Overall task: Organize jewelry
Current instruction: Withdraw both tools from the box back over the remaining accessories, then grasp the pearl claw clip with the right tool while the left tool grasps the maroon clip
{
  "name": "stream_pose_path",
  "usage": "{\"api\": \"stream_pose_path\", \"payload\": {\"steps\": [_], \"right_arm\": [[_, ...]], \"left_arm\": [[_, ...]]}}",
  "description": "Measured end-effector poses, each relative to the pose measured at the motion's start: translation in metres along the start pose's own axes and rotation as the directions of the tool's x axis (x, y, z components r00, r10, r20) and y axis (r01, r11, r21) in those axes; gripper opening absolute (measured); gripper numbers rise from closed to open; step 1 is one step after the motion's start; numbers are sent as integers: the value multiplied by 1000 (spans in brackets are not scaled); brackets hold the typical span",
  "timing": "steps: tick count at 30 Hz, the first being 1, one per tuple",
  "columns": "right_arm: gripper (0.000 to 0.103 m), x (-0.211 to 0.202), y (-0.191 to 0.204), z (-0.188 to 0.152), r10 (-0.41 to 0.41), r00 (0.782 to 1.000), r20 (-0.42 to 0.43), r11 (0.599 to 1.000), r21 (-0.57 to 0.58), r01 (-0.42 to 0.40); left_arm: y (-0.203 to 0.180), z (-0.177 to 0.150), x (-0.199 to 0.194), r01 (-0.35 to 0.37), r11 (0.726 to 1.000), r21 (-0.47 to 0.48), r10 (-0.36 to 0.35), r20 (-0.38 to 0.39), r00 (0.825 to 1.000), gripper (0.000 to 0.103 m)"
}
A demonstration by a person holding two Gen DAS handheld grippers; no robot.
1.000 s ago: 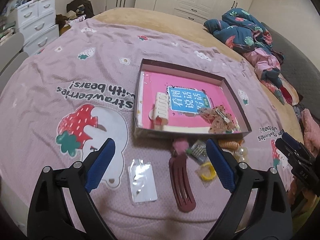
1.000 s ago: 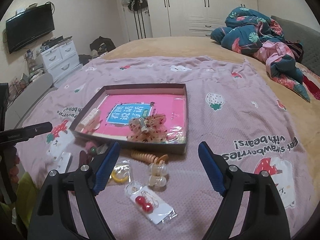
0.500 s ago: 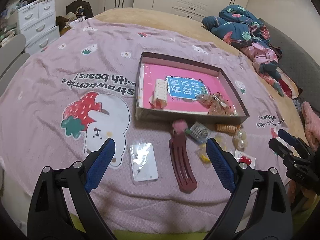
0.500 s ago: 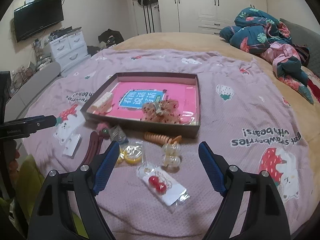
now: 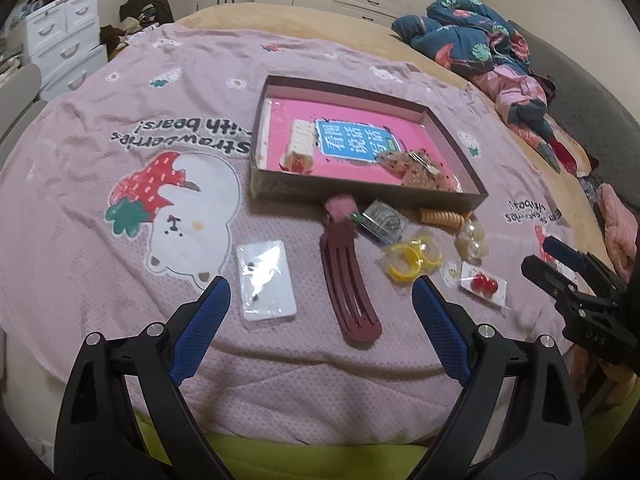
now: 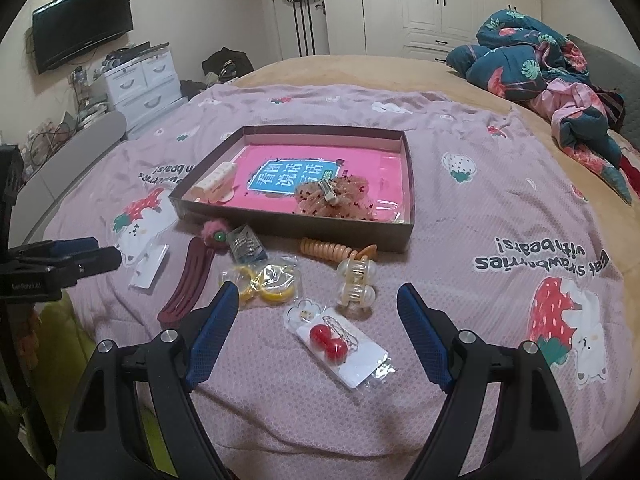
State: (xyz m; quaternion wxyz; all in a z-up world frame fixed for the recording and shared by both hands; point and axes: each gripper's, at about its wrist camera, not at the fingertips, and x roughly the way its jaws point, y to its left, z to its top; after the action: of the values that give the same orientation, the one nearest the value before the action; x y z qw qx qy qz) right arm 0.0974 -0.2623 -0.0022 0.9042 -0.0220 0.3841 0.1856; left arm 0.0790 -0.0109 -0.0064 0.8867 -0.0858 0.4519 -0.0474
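Left wrist view: the left hand-held gripper point(image 5: 320, 304) hangs over the bed's pink blanket point(image 5: 80, 200), its blue fingers spread wide with nothing between them. One shallow box point(image 5: 472, 190) holds two things: a cream hair claw point(image 5: 300, 146) and a speckled bow clip point(image 5: 416, 166). In front of the box lie one dark red hair clip point(image 5: 352, 284), one clear packet with a white card point(image 5: 266, 280), one bag of yellow hoops point(image 5: 412, 258), one orange coil tie point(image 5: 442, 216) and one card of two red balls point(image 5: 484, 284).

Right wrist view: the right hand-held gripper point(image 6: 316, 314) is also spread and empty, poised above the red-ball card point(image 6: 340, 344). One pearl claw clip point(image 6: 356, 284) lies just beyond it, near the box point(image 6: 400, 236).
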Motion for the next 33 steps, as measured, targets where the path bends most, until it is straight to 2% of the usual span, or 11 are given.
{"api": "stream_pose_path", "payload": {"steps": [16,25,27,29,33], "right_arm": [[80,8,-18,-11,-22,999,-30,999,30,23],[80,23,-29,-18,-30,998,-59,998,52,33],[80,28,-30,-19,-26,997,-69,998,59,30],[80,34,-31,-20,-24,997,-77,998,62,28],[80,44,-31,-19,-19,996,-90,998,64,25]], "left_arm": [[-29,-22,30,73,996,52,-68,-103,992,83],[-33,-29,60,70,997,37,-63,-167,984,80],[-34,-29,65,69,997,31,-62,-172,983,77],[-33,-28,70,47,998,29,-41,-172,984,64],[-30,-26,78,20,1000,20,-16,-174,985,55]]}}
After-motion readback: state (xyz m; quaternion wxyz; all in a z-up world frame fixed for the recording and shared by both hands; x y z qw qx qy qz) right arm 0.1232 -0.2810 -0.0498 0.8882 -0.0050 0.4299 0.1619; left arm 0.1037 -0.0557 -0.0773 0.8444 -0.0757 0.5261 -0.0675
